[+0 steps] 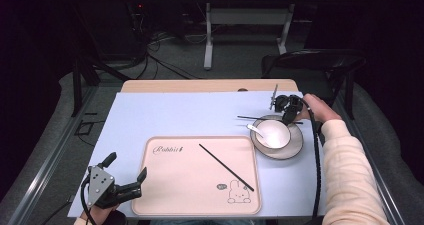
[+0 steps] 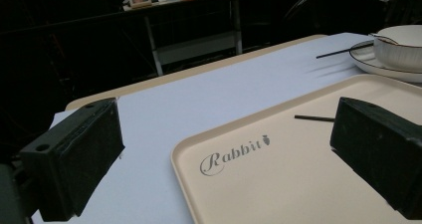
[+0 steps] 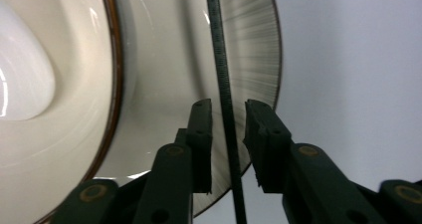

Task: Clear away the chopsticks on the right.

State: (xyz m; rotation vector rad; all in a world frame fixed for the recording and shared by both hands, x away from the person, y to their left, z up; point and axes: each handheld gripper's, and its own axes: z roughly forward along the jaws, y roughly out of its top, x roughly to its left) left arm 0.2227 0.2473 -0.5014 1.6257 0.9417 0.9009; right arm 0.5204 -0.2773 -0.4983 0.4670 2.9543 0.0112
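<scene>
Item: place setting in progress, one pair of black chopsticks being gathered onto a tray.

Tray [image 1: 165, 195]: beige, rabbit print, near centre of the table [image 1: 200, 115], on its pale blue cover.

First chopstick [image 1: 226, 167]: lying diagonally on the tray, right half. Judged done.

Second chopstick [image 1: 260, 118]: far right, lying across the far rim of the plate [image 1: 295, 147] beside the bowl [image 1: 274, 133], its left end out over the table. Not yet lifted, as far as can be told.

Spoon [image 1: 254, 130]: white, resting in the bowl.

Right claw [image 3: 227, 115]: lowered over the plate rim, jaws narrowly parted on either side of the second chopstick, a slight gap on each side; nothing gripped yet.

Left claw [image 1: 126, 171]: near left, beside the tray's near-left corner, jaws wide apart, holding nothing.

Remaining, by judgement: close on the second chopstick, lift it off the plate, lay it on the tray beside the first.
</scene>
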